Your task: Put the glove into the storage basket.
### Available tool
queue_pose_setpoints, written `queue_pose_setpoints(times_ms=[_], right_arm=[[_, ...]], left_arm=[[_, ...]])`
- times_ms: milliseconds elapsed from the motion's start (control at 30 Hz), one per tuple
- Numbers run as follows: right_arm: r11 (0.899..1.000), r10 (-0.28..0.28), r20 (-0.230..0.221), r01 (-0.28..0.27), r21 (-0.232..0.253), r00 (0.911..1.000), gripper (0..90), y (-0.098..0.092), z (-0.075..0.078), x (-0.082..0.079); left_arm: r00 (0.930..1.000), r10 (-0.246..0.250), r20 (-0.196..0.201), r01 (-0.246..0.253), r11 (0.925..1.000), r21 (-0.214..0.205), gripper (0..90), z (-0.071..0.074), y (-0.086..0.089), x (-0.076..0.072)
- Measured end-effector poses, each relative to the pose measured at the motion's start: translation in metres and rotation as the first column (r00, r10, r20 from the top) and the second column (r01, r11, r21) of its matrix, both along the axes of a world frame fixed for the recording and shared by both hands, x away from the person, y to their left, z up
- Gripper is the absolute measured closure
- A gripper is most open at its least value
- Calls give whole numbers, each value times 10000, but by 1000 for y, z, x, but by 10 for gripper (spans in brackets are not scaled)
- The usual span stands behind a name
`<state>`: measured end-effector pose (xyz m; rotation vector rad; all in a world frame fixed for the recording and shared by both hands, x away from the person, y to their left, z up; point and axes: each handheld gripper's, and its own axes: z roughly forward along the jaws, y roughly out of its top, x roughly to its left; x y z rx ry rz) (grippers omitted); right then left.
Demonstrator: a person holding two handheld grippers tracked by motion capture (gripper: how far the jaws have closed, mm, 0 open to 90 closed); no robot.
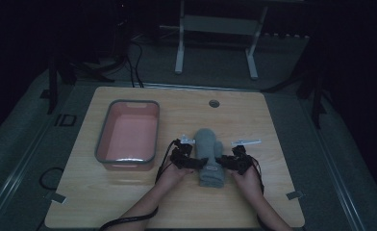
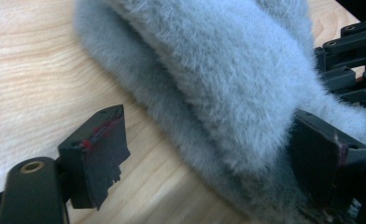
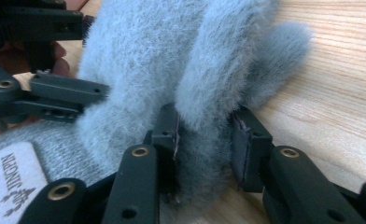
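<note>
A grey fluffy mitten (image 1: 209, 144) lies on the wooden table (image 1: 105, 202), thumb to the right and cuff toward me. My left gripper (image 1: 197, 162) is at the mitten's left edge near the cuff. In the left gripper view this gripper (image 2: 211, 156) is open: the mitten (image 2: 228, 79) bulges between the jaws, one pad (image 2: 323, 156) sits in the fur and the other pad (image 2: 102, 147) stands off over bare wood. My right gripper (image 1: 222, 162) is at the right edge. In the right gripper view that gripper (image 3: 207, 140) is shut on a raised fold of the mitten (image 3: 172, 56).
A pink bin with a grey rim (image 1: 154, 130) stands left of the mitten, a hand's width from my left hand. A round cable hole (image 1: 214, 103) lies at the table's far edge. A white label (image 3: 13, 179) marks the knitted cuff. A white desk frame (image 1: 179, 43) stands beyond.
</note>
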<state>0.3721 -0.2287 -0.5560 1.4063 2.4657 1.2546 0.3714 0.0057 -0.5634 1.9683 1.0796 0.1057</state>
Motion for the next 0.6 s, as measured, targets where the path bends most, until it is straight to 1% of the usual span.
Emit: queue_pose_setpoints(times_ms=[67,133,200,300,333,367,433,467,533,600], right_arm=[[10000,-19,-103,19,2,9999,689,0,0,1],[10000,-24,-138,25,26,9999,704,0,0,1],[9999,-67,-256,69,108,9996,719,-1,0,2],[9998,-79,-212,83,207,9997,734,-2,-1,2],[9997,-71,-153,74,219,9999,740,-2,-1,2],[9998,-19,-41,20,199,10000,744,-2,-1,1],[9995,-83,-58,84,301,9999,759,-2,-1,0],[9997,-34,28,33,249,10000,764,-2,-1,0],[9997,-46,-46,47,244,10000,777,-2,1,0],[9999,58,46,-59,136,10000,788,-2,5,-1]], left_arm=[[9999,-150,14,150,9999,-41,257,0,-2,2],[9995,-258,-169,254,9994,-255,339,0,-4,3],[9983,-407,-420,383,9976,-576,424,-1,-5,5],[9951,-568,-806,483,9934,-1036,549,-3,-4,7],[9948,-583,-840,490,9929,-1085,572,-4,-4,7],[9945,-614,-843,512,9916,-1190,607,-4,-4,6],[9971,-574,-504,522,9936,-1003,686,-1,-7,3],[9974,-562,-457,513,9934,-1027,717,0,-7,2],[9973,-573,-466,513,9915,-1199,750,2,-6,2],[9971,-664,-360,610,9890,-1350,765,4,-4,1]])
